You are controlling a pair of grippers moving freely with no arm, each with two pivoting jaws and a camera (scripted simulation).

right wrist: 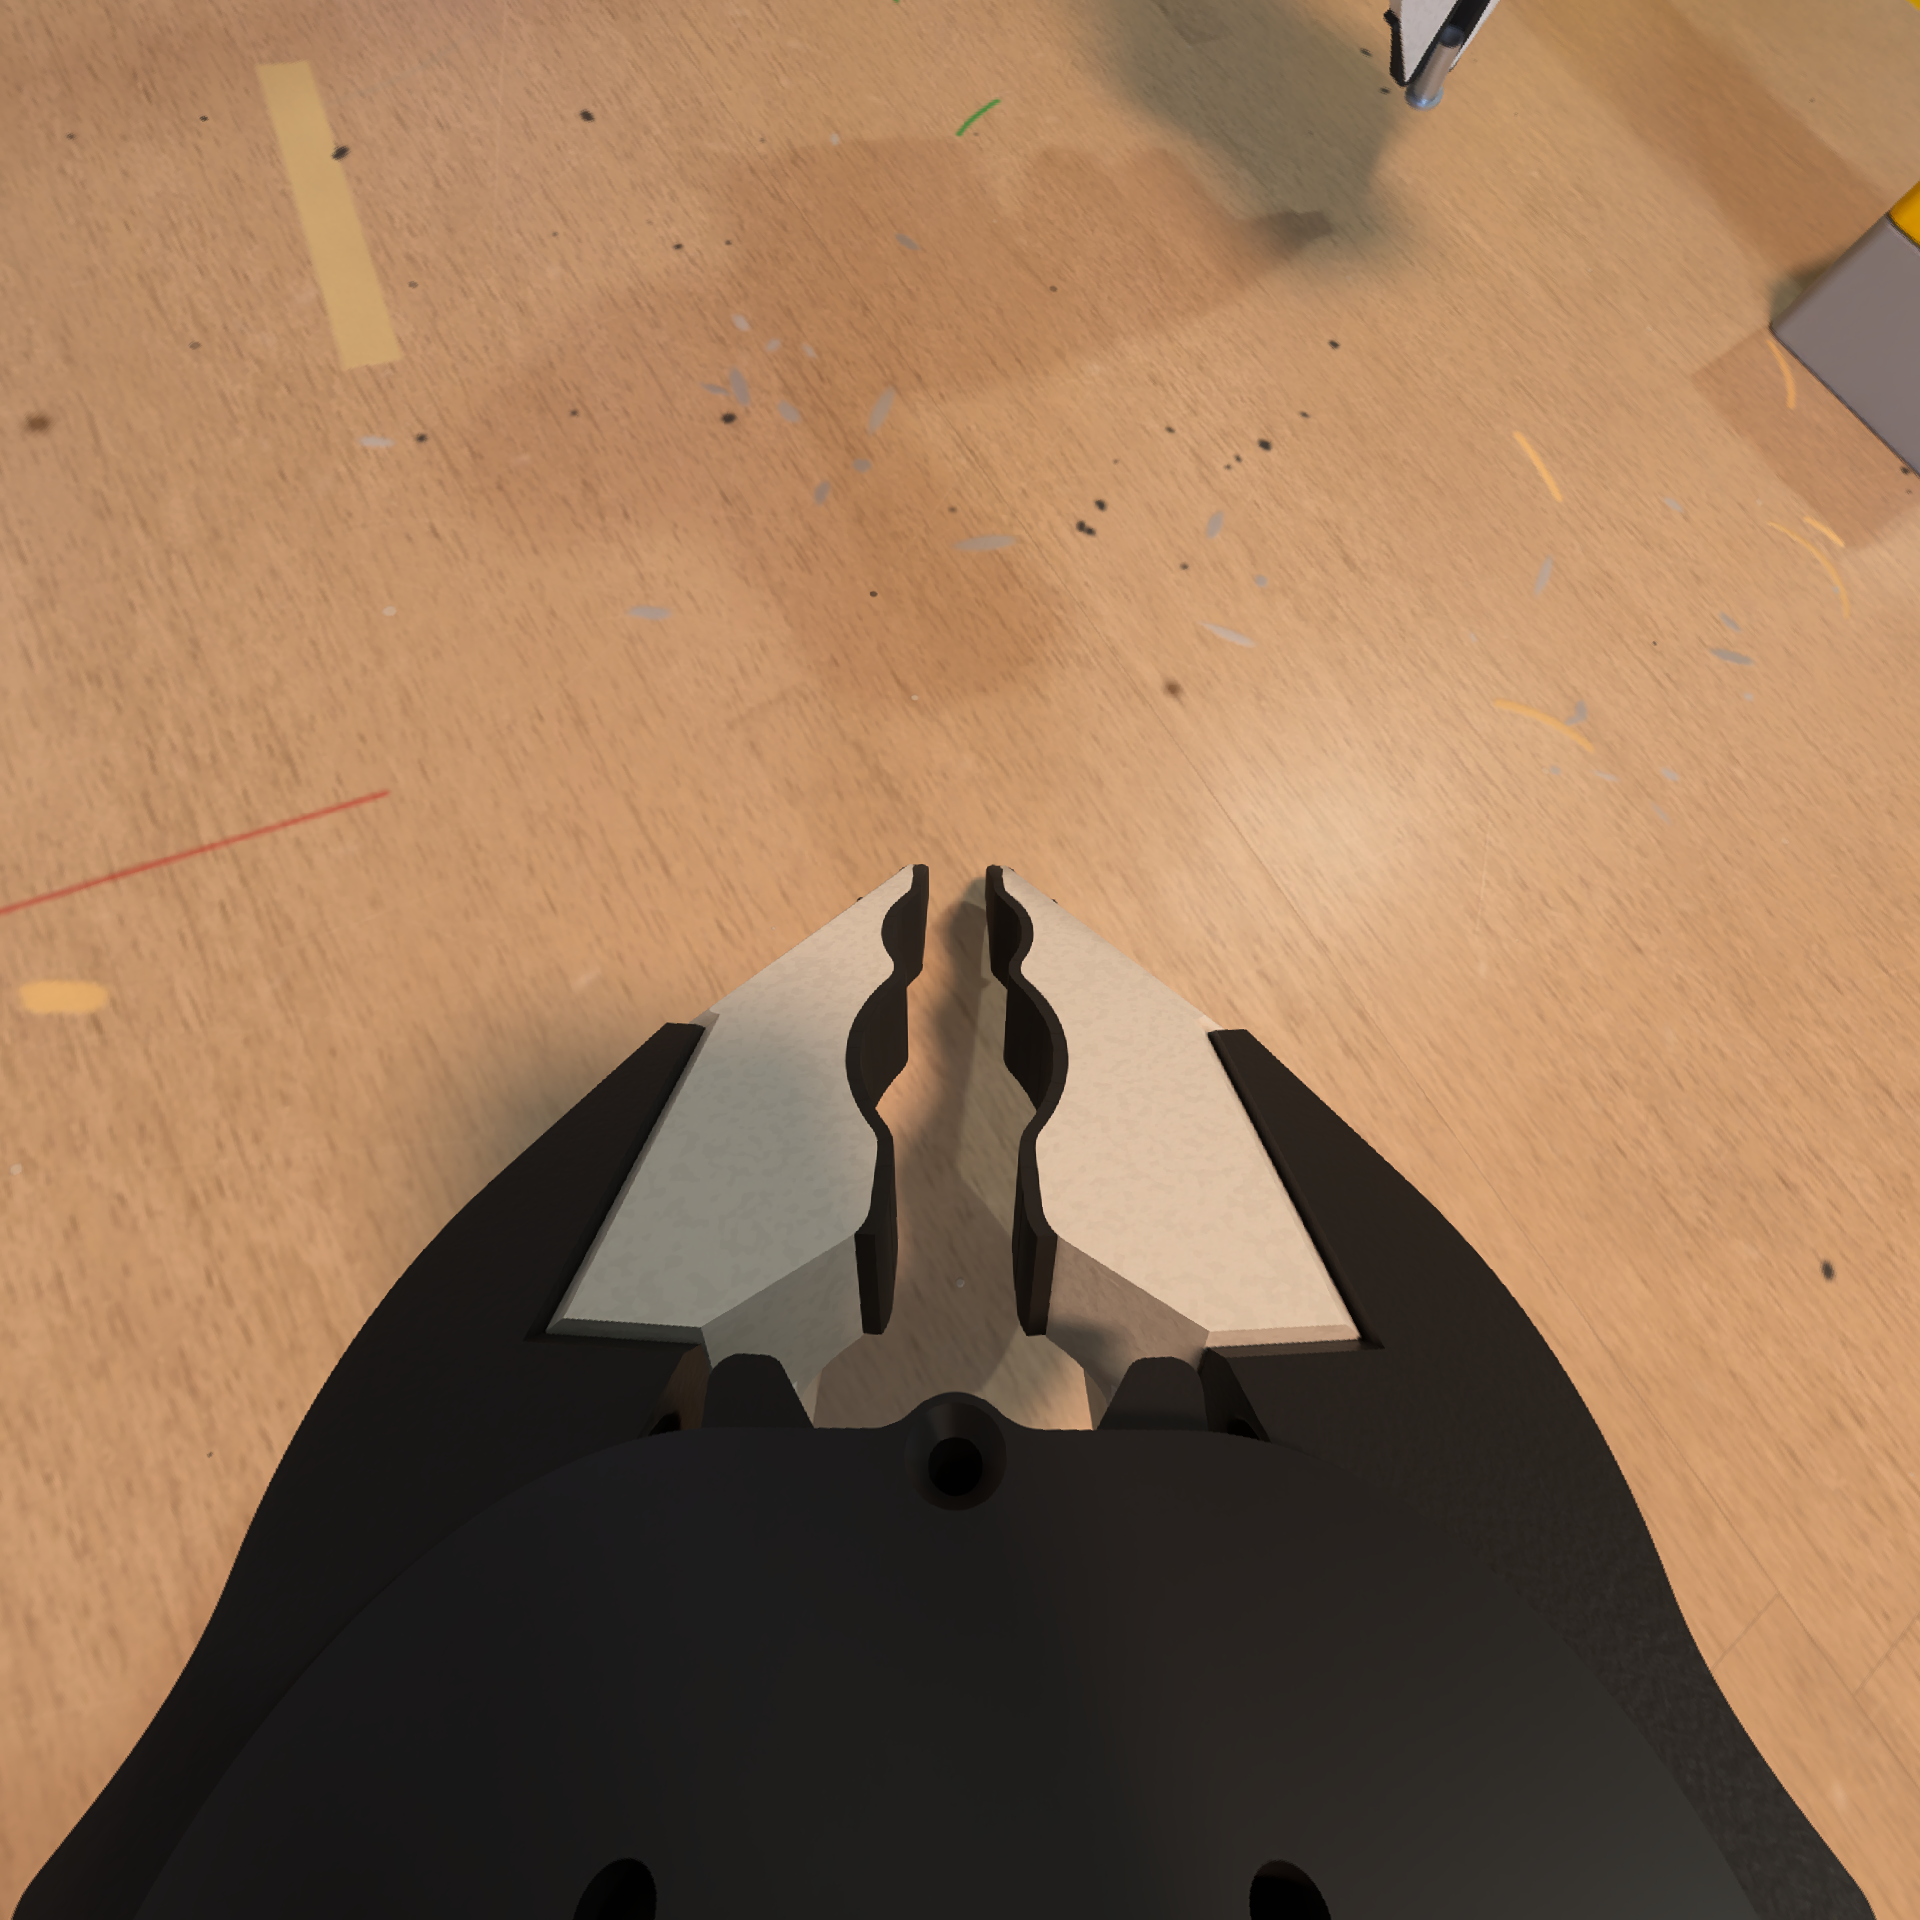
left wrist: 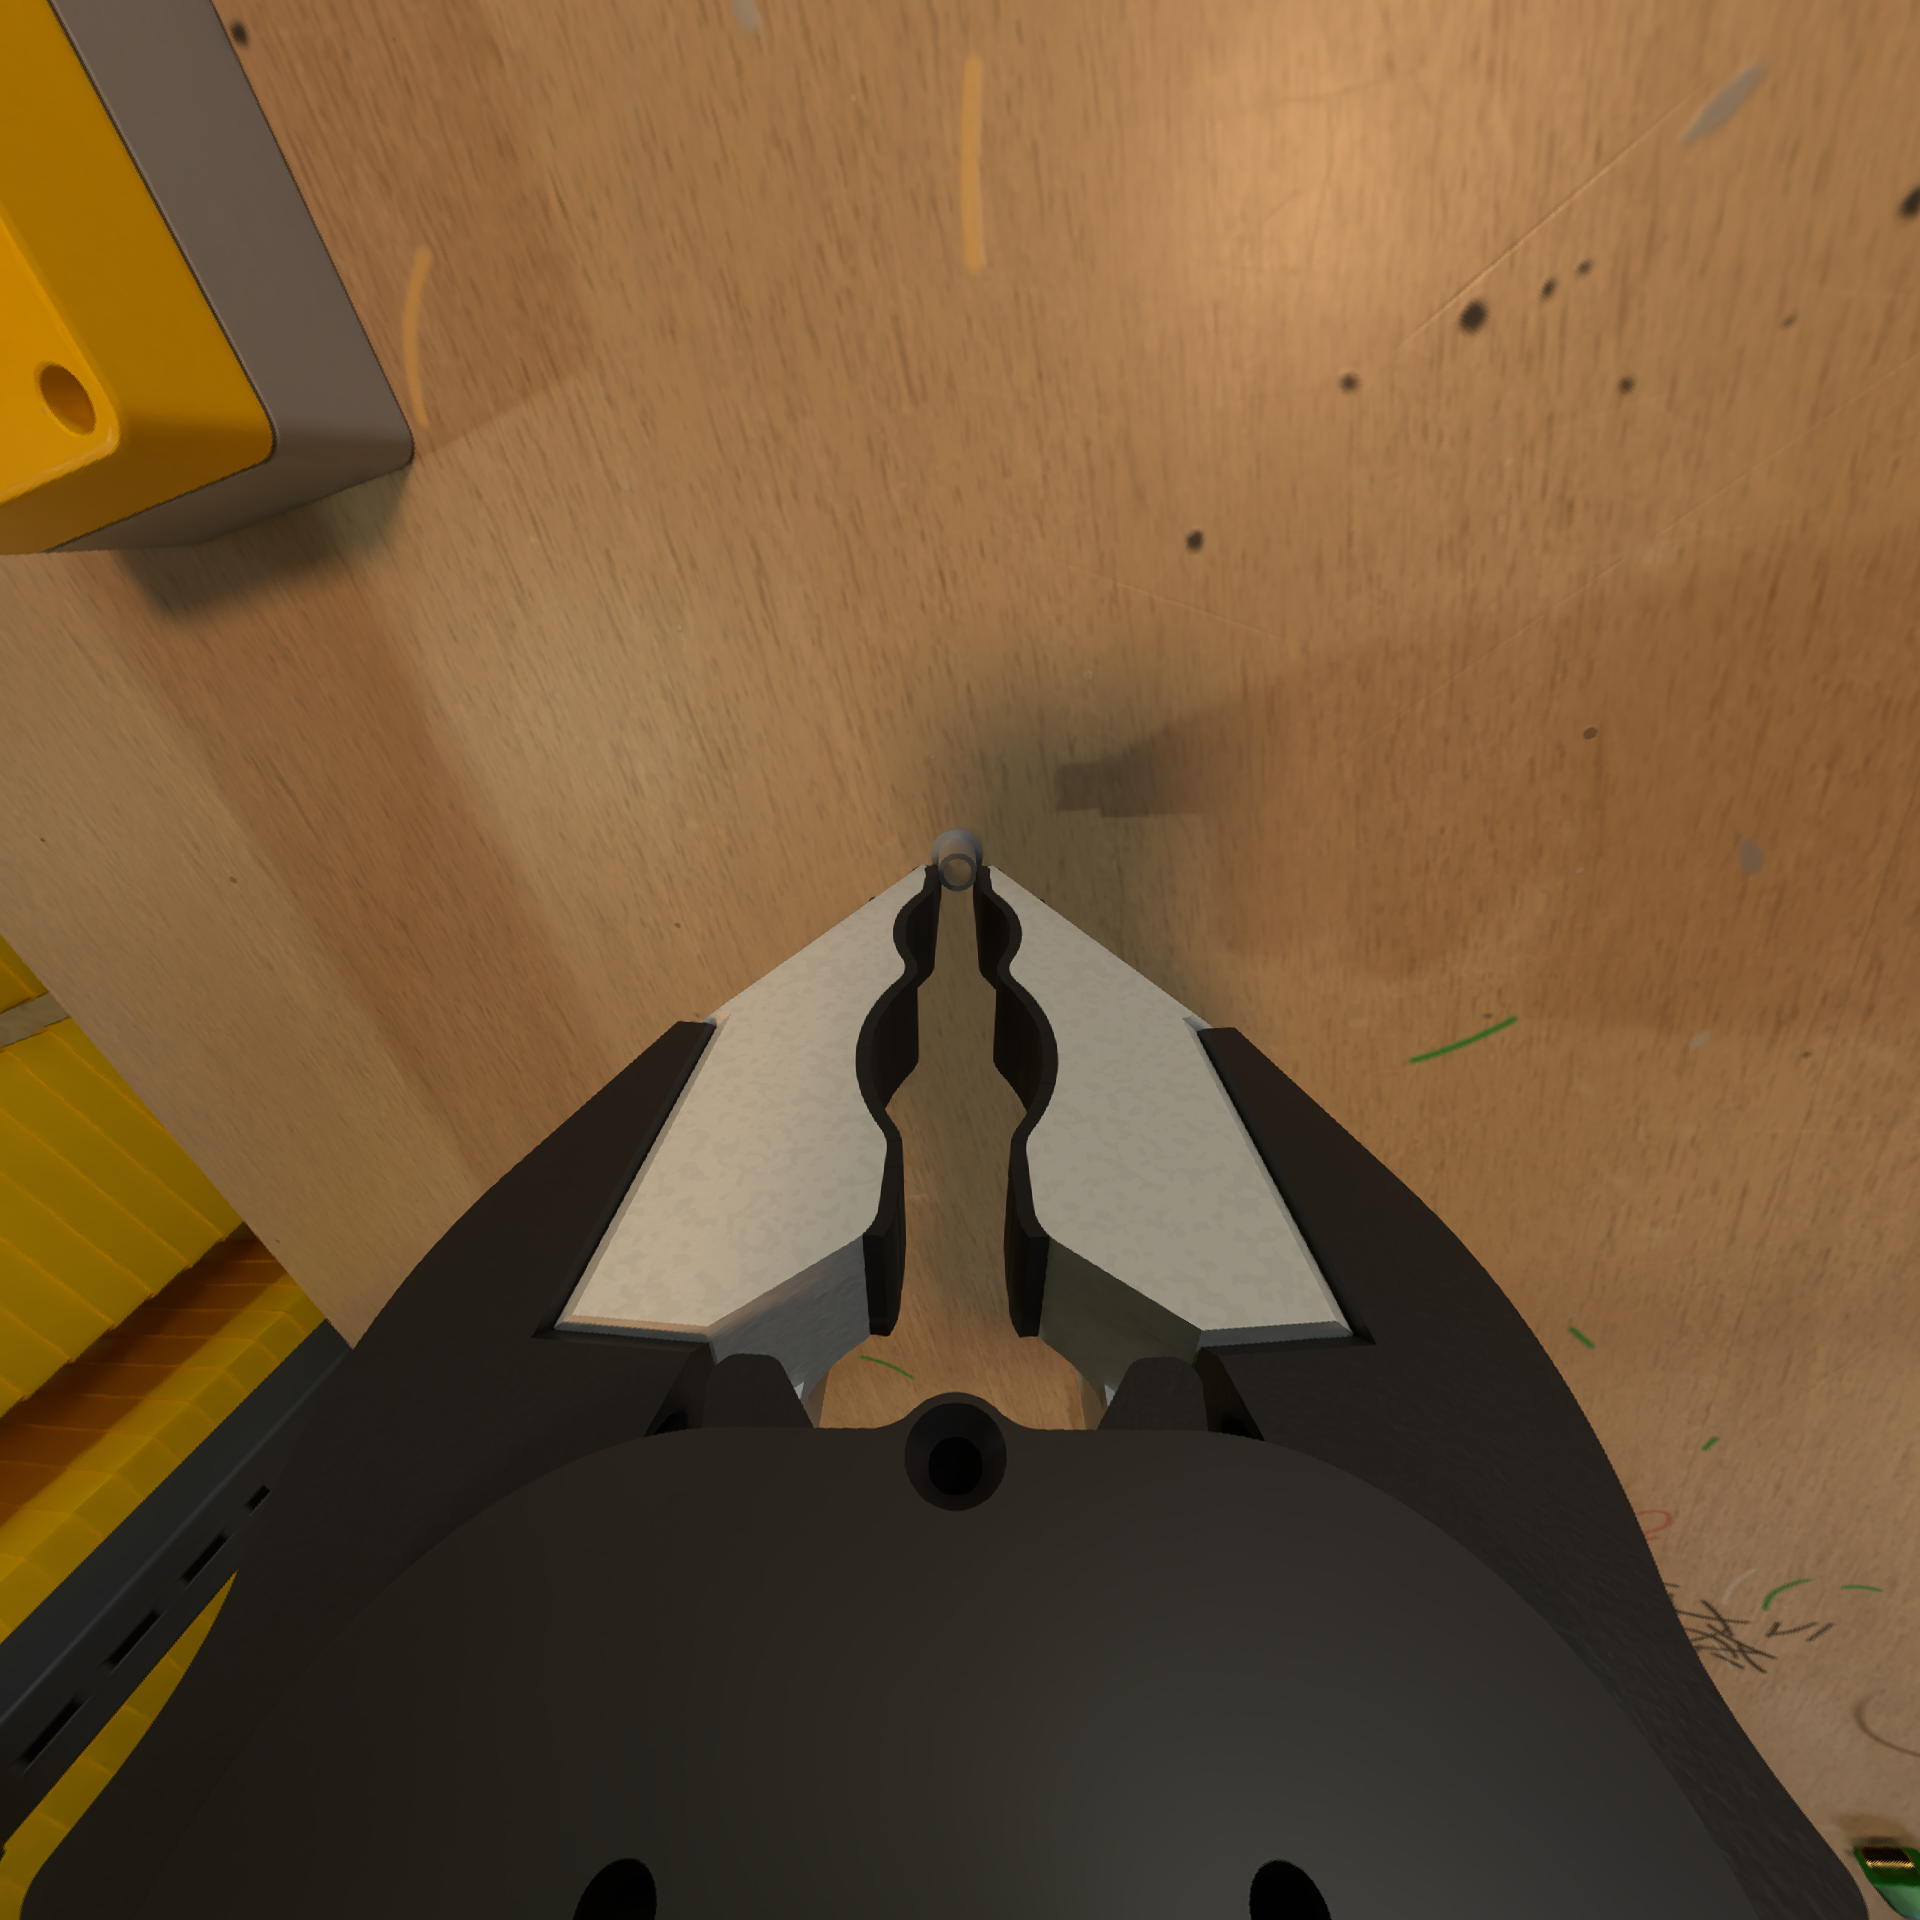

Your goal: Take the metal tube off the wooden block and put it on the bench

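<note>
My left gripper (left wrist: 957, 875) is shut on the thin metal tube (left wrist: 956, 858), which is pinched at the fingertips and seen end-on. The gripper hangs above the wooden bench (left wrist: 1351, 520) and its shadow falls just beyond the tips. In the right wrist view the left gripper (right wrist: 1439, 36) shows at the top right edge. There the tube (right wrist: 1432, 75) pokes down out of it, clear of the bench (right wrist: 623, 675). My right gripper (right wrist: 956, 878) is empty, with its jaws a narrow gap apart, low over the bench. The wooden block is not in view.
A yellow and grey box (left wrist: 156, 291) stands at the upper left of the left wrist view and also shows at the right edge of the right wrist view (right wrist: 1860, 332). A yellow ribbed crate (left wrist: 94, 1299) is at the left. A small green thing (left wrist: 1886, 1870) lies at the bottom right.
</note>
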